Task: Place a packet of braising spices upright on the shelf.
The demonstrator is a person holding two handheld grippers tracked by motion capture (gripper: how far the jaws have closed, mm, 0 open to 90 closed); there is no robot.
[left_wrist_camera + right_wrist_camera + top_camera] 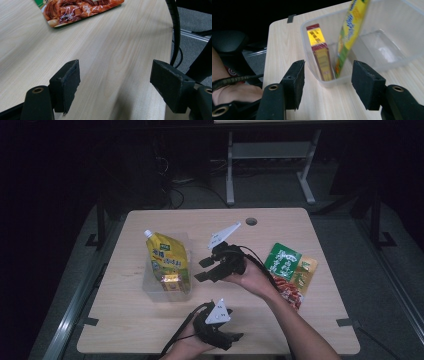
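Yellow-green pouch [169,260], red-and-yellow box [320,52], clear bin [387,37], green-orange snack packet [291,270], pale wood-grain table [150,320].

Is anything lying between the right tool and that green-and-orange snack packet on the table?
Nothing visible. The right tool, open, faces the clear bin; the snack packet lies behind that hand on bare table.

a clear plastic container [397,53] is seen on the wooden table [284,42]. a yellow pouch [350,30] and a small red-and-yellow box [320,53] are held inside it. the right gripper [327,83] is spread, nothing gripped.
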